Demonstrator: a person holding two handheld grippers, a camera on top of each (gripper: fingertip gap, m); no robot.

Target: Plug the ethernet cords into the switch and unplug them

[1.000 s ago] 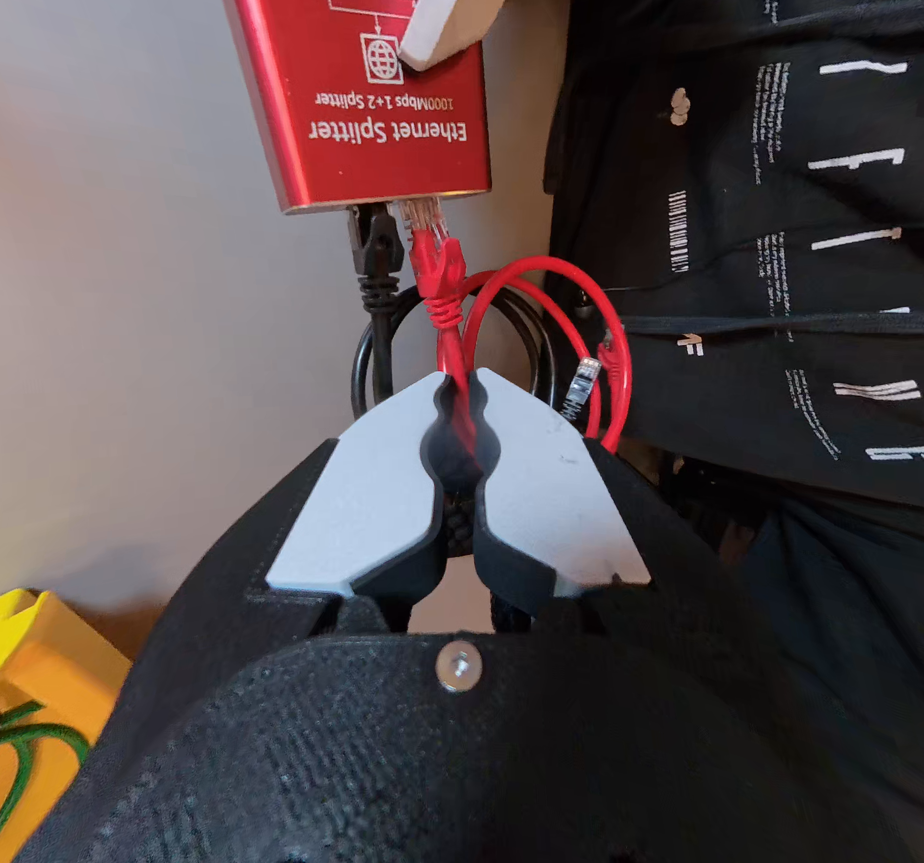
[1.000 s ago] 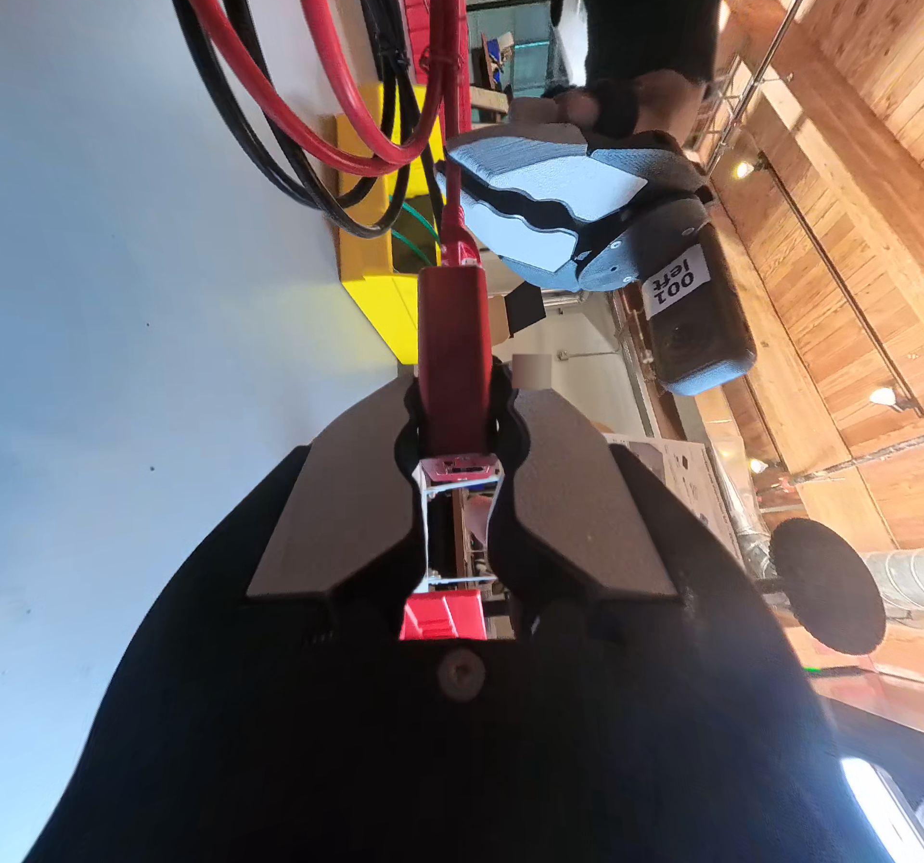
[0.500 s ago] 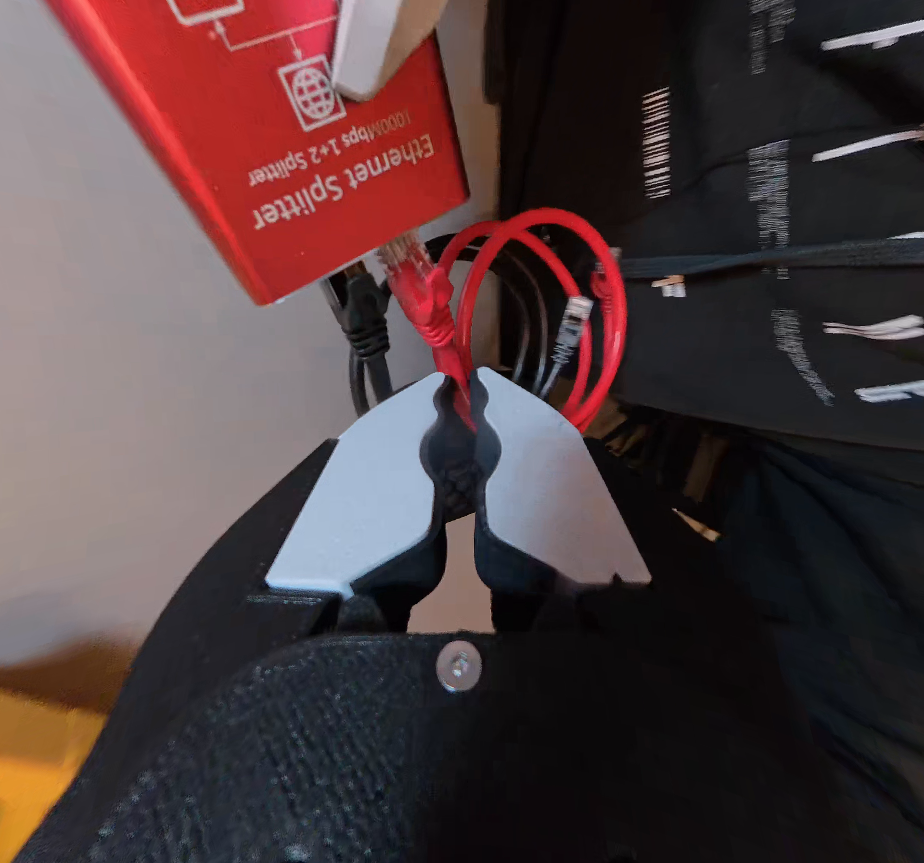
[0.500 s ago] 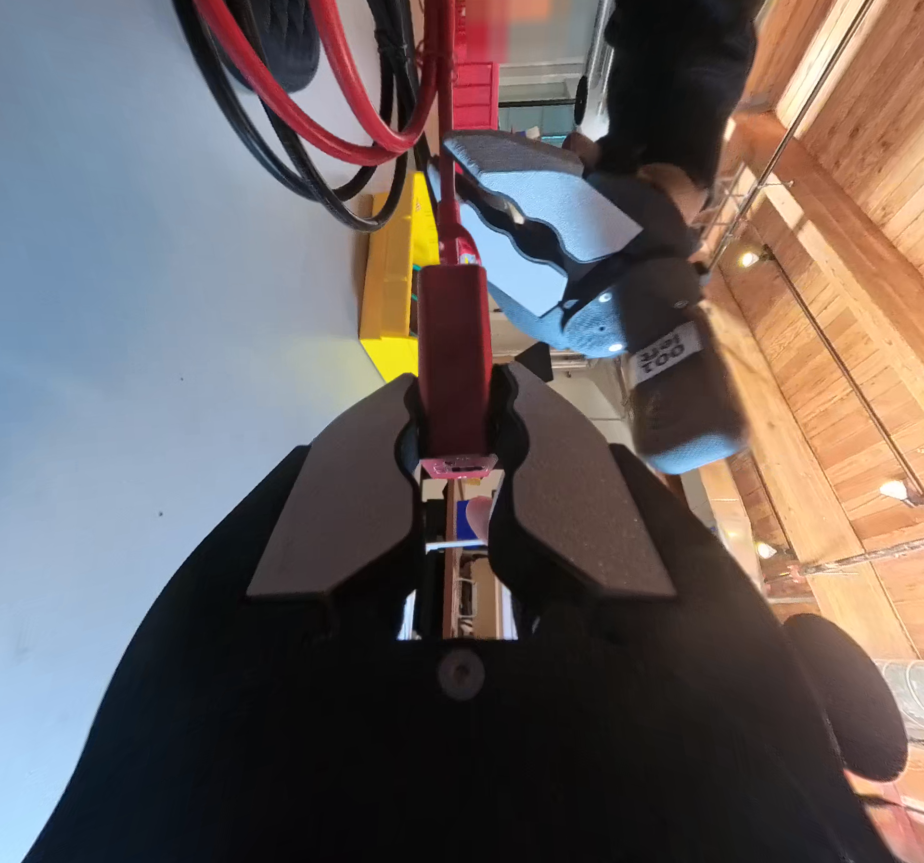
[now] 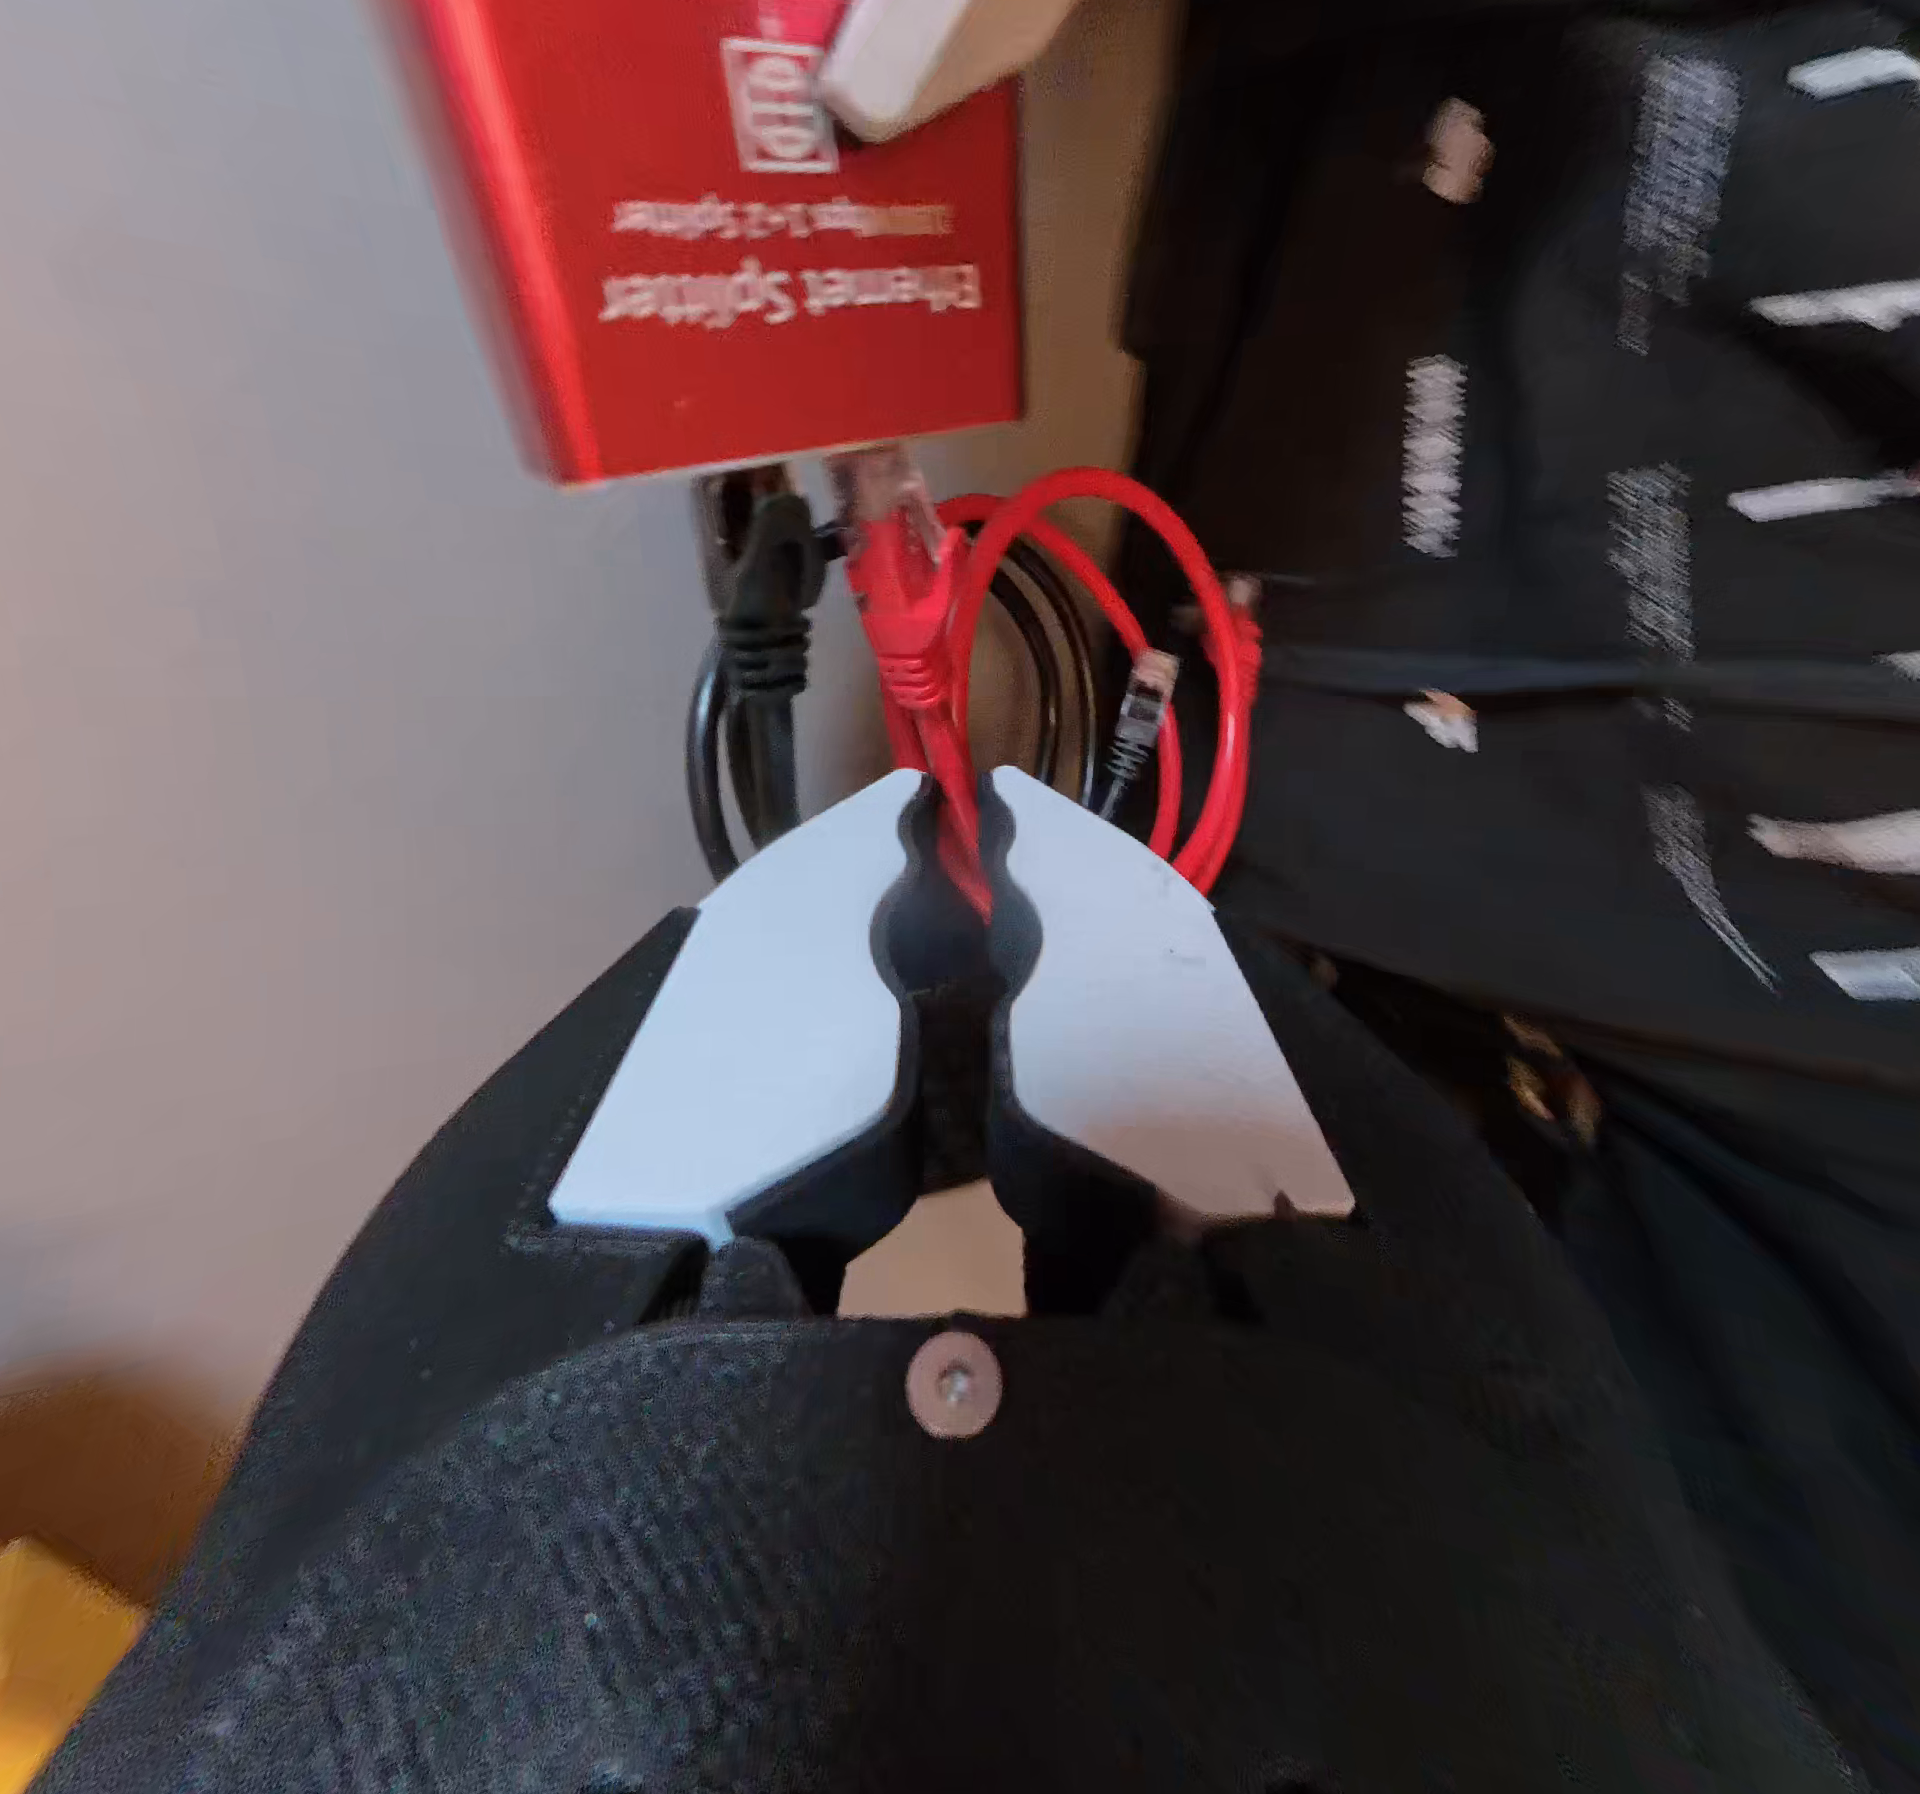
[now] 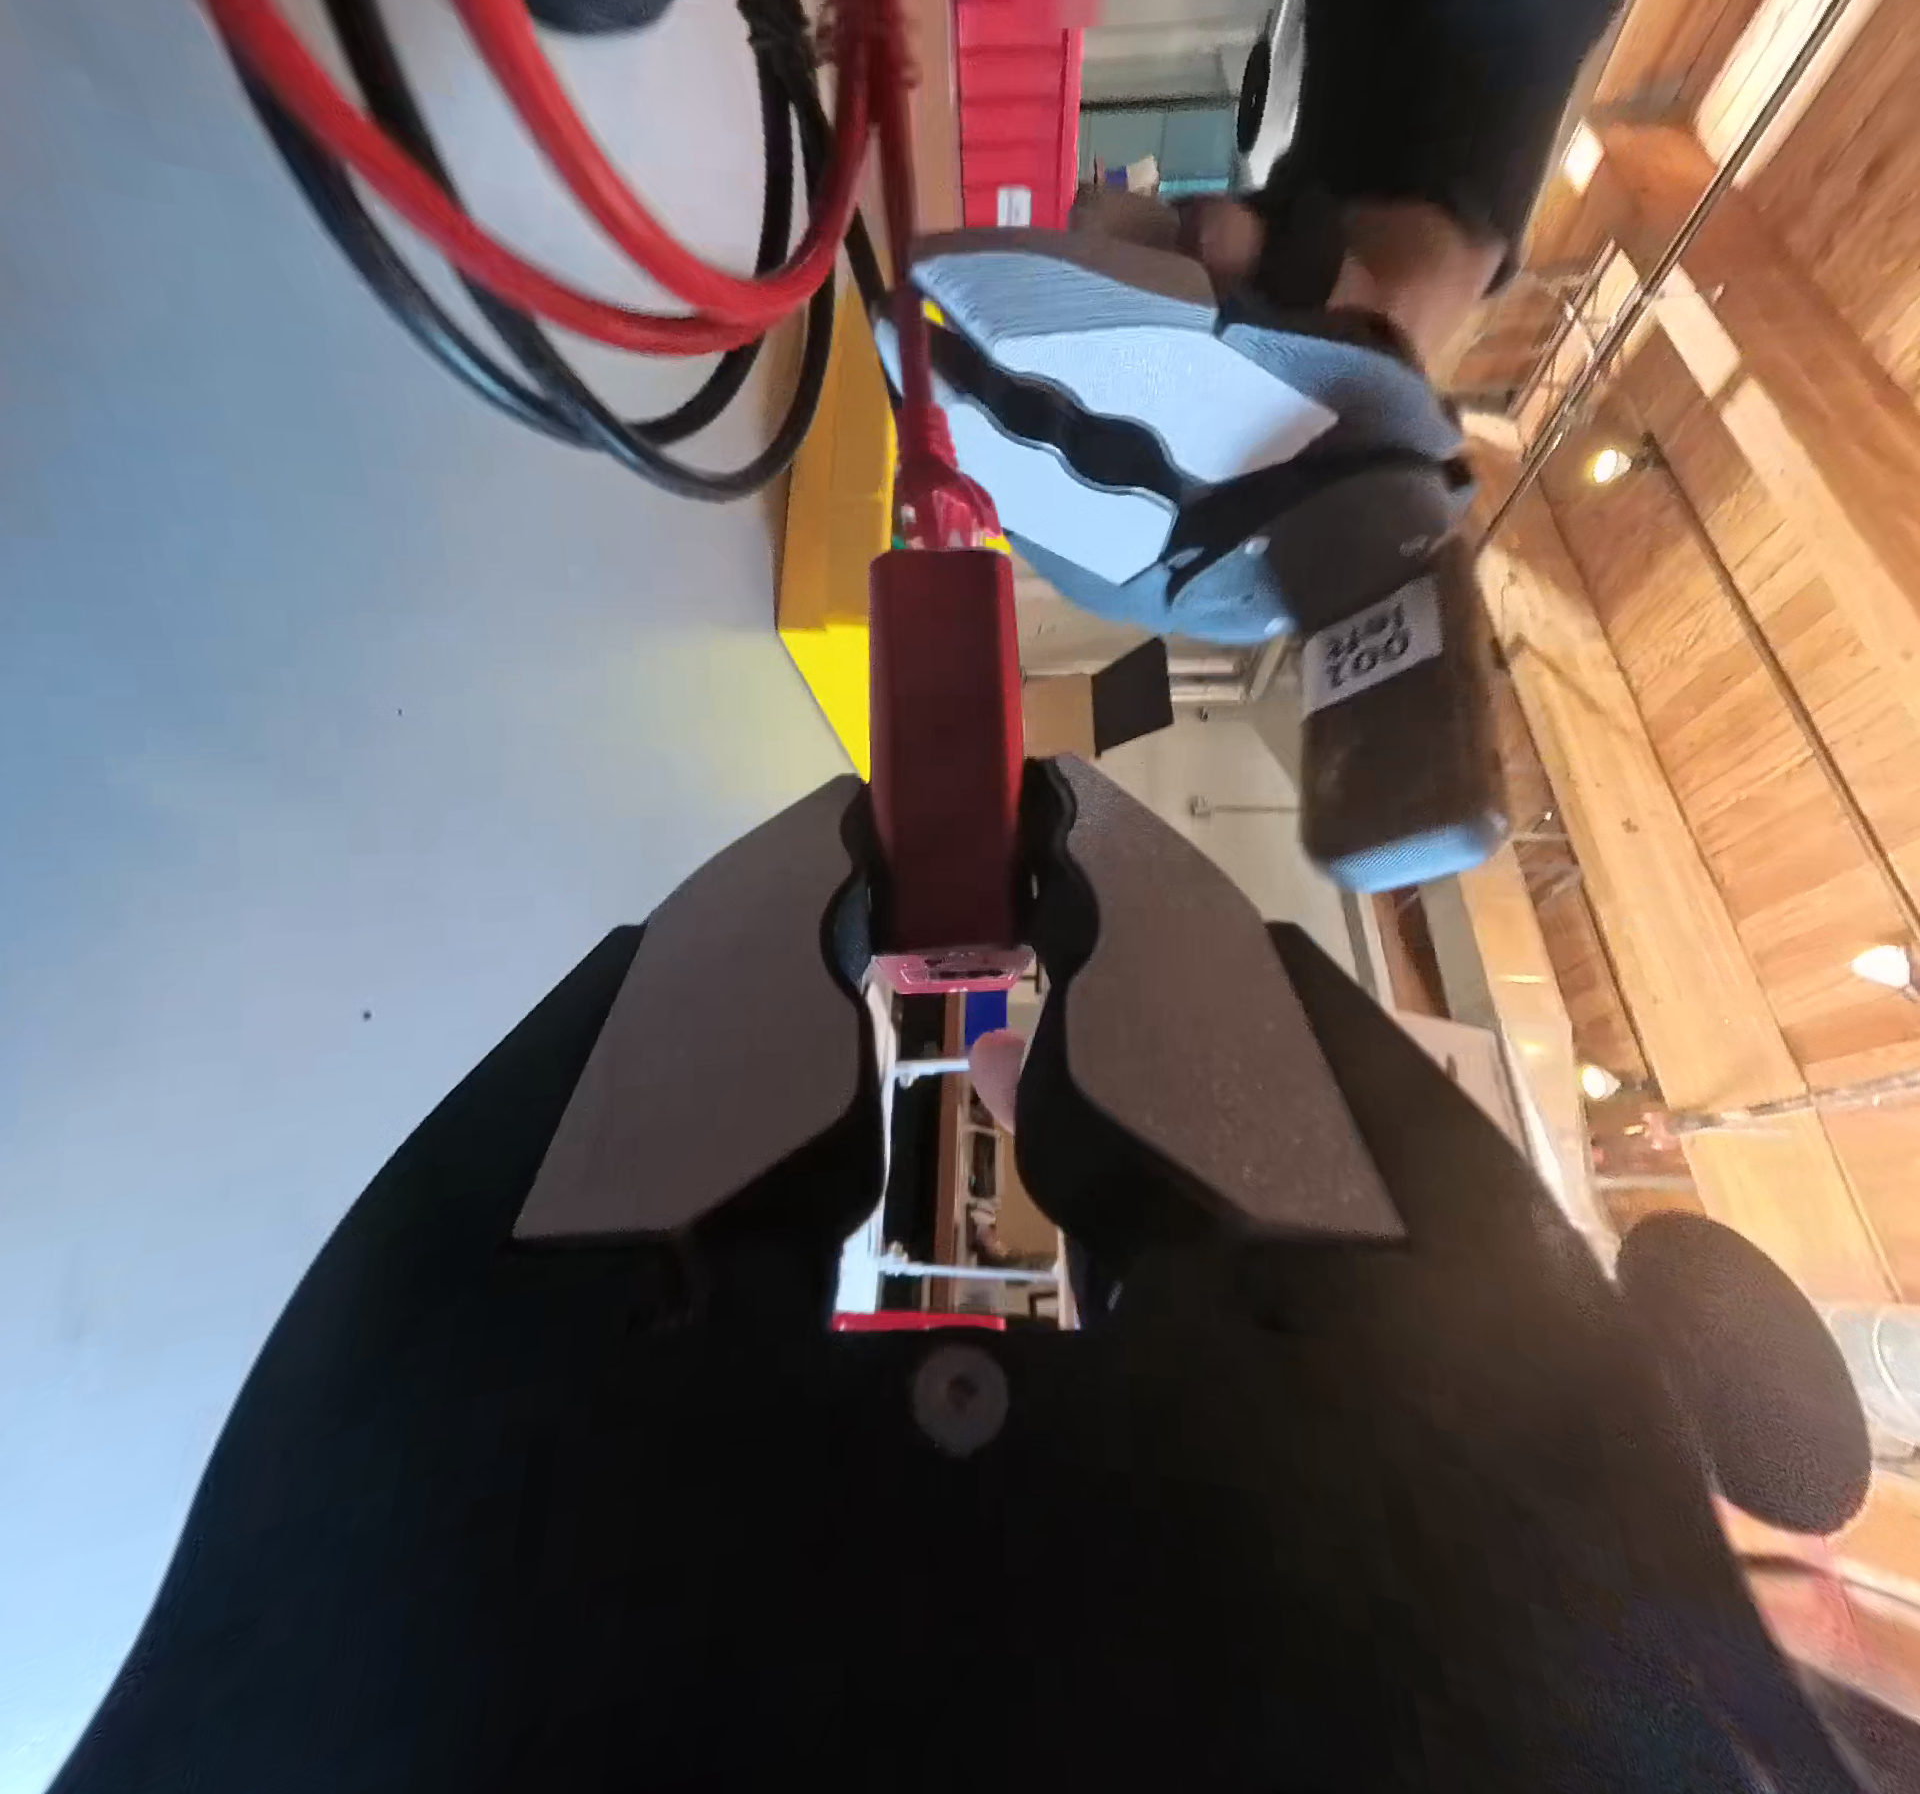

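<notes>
Red switch [image 5: 748, 217] bears white printed lettering and diagram icons; left claw [image 5: 958, 788] pinches red cord [image 5: 940, 757].

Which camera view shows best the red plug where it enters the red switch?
The left wrist view: the red plug and its clear tip at the red switch face the camera, beside the black plug. The right wrist view sees the switch edge-on, so only the plug's side shows, partly hidden.

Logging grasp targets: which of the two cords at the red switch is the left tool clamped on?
The red cord: the left tool pinches it just below its plug at the switch. The black cord beside it is plugged in, ungripped.
</notes>
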